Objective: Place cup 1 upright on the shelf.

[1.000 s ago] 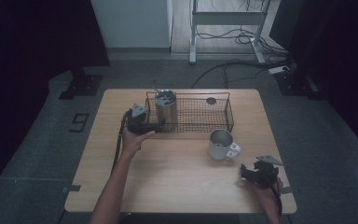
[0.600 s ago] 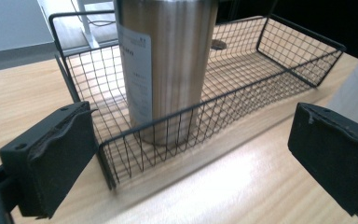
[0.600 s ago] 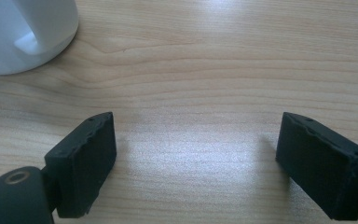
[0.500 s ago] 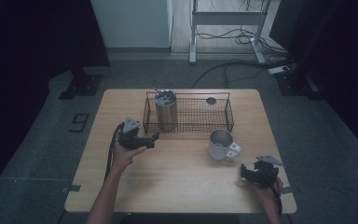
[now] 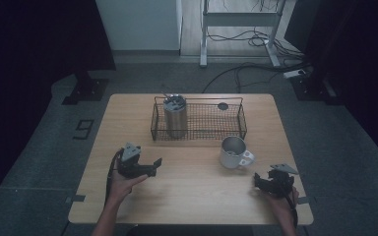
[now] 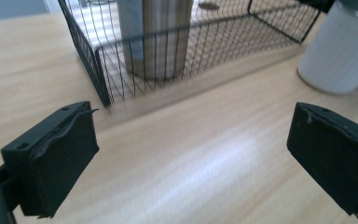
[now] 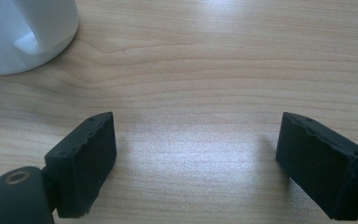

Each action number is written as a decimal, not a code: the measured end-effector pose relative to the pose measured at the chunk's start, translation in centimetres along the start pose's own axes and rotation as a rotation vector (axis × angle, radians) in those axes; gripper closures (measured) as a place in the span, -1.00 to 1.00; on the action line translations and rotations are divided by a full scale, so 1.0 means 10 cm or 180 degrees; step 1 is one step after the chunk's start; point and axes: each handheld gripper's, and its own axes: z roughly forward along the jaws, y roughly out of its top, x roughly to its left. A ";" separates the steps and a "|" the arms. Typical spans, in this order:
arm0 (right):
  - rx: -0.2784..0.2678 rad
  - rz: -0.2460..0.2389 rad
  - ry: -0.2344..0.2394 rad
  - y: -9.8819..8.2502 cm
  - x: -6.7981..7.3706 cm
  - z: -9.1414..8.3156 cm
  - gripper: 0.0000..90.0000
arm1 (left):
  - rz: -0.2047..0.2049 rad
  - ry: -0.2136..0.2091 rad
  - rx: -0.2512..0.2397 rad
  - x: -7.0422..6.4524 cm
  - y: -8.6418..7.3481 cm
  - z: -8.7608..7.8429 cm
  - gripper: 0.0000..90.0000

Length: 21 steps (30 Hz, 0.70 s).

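left gripper (image 5: 153,166): jaws wide, just been closing slightly, nothing between | steel cup (image 5: 174,117): upright in wire basket (image 5: 236,123), well ahead of the jaws | right gripper (image 5: 257,181): wide open, empty, near mug (image 5: 233,152)

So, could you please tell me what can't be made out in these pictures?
- Steel tumbler, left gripper view: top cut off by the frame edge.
- White mug, right gripper view: only its base shows, cropped at the corner.
- Small dark disc in the wire basket, high view: too small to identify.
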 end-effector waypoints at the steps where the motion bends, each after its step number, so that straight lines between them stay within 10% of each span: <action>1: 0.0000 -0.0001 0.0000 0.00 0.00 0.00 -0.73 | -0.0010 -0.0006 0.0024 -0.01 -0.04 -0.01 -0.97; 21: -0.0002 -0.0004 0.0003 0.00 0.00 0.00 -0.73 | -0.0043 0.0064 0.0214 -0.08 -0.43 0.05 -0.94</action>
